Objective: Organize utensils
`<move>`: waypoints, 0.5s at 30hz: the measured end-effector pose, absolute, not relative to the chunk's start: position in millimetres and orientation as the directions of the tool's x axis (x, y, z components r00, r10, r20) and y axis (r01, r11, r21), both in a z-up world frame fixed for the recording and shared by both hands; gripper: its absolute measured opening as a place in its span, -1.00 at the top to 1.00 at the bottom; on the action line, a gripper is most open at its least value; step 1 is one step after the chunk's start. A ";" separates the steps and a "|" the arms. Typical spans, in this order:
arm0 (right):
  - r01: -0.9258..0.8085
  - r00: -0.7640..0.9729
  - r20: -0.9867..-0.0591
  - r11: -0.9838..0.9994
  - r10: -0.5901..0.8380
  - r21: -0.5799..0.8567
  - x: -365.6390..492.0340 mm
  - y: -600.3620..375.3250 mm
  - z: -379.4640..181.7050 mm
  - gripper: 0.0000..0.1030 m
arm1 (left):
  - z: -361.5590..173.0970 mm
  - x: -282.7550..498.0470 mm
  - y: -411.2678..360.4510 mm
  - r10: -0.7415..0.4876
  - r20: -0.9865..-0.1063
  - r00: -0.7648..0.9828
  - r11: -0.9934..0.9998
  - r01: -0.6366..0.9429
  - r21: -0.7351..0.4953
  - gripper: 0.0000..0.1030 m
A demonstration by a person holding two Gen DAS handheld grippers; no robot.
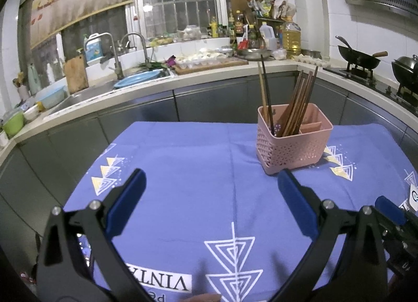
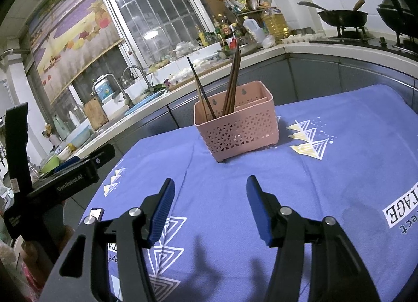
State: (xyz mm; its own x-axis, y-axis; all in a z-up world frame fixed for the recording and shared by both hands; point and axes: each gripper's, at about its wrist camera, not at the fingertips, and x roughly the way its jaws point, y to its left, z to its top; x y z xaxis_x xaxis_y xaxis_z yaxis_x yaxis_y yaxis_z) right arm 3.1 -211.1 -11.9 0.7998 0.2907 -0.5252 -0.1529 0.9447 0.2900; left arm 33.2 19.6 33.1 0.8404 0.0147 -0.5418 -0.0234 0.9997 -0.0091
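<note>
A pink perforated utensil holder (image 1: 292, 140) (image 2: 237, 127) stands upright on the blue patterned tablecloth (image 1: 196, 161) (image 2: 352, 171). Several brown and dark chopsticks (image 1: 295, 103) (image 2: 231, 85) stand in it, leaning in two bunches. My left gripper (image 1: 211, 179) hovers over the cloth short of the holder, jaws wide apart with nothing between them. My right gripper (image 2: 210, 187) also hangs over the cloth in front of the holder, jaws apart and empty. The left gripper's body (image 2: 65, 179) shows at the left in the right wrist view.
A kitchen counter (image 1: 209, 72) curves behind the table, with a sink, taps, a cutting board, bottles and egg trays. Two woks (image 1: 360, 59) sit on the stove at the right. The cloth drops off at the table's left and far edges.
</note>
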 end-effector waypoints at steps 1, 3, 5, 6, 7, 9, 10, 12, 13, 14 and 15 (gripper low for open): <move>-0.153 0.799 -0.526 0.945 0.291 0.291 3.1 -211.2 -11.9 -0.13 | 33.6 33.4 19.8 0.013 -0.542 0.840 1.000 -0.023 -0.011 -0.88; -0.152 0.799 -0.527 0.945 0.291 0.291 3.1 -211.3 -12.0 -0.13 | 34.2 33.7 19.9 0.007 -0.543 0.840 1.000 -0.019 -0.016 -0.88; -0.150 0.799 -0.527 0.945 0.290 0.292 3.5 -211.3 -12.5 -0.13 | 34.9 34.3 19.6 0.007 -0.545 0.838 1.000 -0.018 -0.015 -0.88; -0.149 0.799 -0.527 0.945 0.290 0.292 3.6 -211.2 -12.6 -0.13 | 35.4 34.3 19.4 0.011 -0.546 0.837 1.000 -0.020 -0.011 -0.88; -0.148 0.799 -0.527 0.945 0.289 0.293 3.9 -211.3 -12.6 -0.13 | 35.0 33.6 19.5 0.014 -0.545 0.839 1.000 -0.022 -0.008 -0.88; -0.148 0.800 -0.526 0.945 0.289 0.293 4.1 -211.5 -12.7 -0.13 | 34.9 33.4 19.6 0.020 -0.545 0.838 1.000 -0.026 -0.002 -0.88; -0.148 0.800 -0.527 0.945 0.288 0.292 4.0 -211.5 -12.8 -0.13 | 34.8 33.2 19.5 0.020 -0.545 0.839 1.000 -0.025 -0.002 -0.88; -0.149 0.799 -0.527 0.945 0.289 0.293 4.5 -211.8 -12.8 -0.13 | 34.9 32.9 19.6 0.022 -0.541 0.840 1.000 -0.028 -0.002 -0.88; -0.148 0.799 -0.527 0.945 0.289 0.293 3.9 -211.6 -12.8 -0.13 | 35.0 32.4 19.9 0.021 -0.539 0.842 1.000 -0.028 -0.004 -0.88; -0.148 0.799 -0.527 0.945 0.289 0.293 4.4 -211.8 -12.9 -0.13 | 35.3 32.1 20.2 0.014 -0.536 0.844 1.000 -0.023 -0.009 -0.88; -0.148 0.799 -0.527 0.945 0.288 0.293 4.1 -211.6 -12.8 -0.13 | 34.6 30.9 20.6 0.011 -0.534 0.845 1.000 -0.020 -0.012 -0.88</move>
State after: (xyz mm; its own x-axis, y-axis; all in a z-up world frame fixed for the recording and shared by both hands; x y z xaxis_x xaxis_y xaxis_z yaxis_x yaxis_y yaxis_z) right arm 4.1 -211.6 -12.8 0.7992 0.2885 -0.5273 -0.1479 0.9447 0.2927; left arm 30.9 20.6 34.6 0.8452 0.0107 -0.5344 -0.0200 0.9997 -0.0117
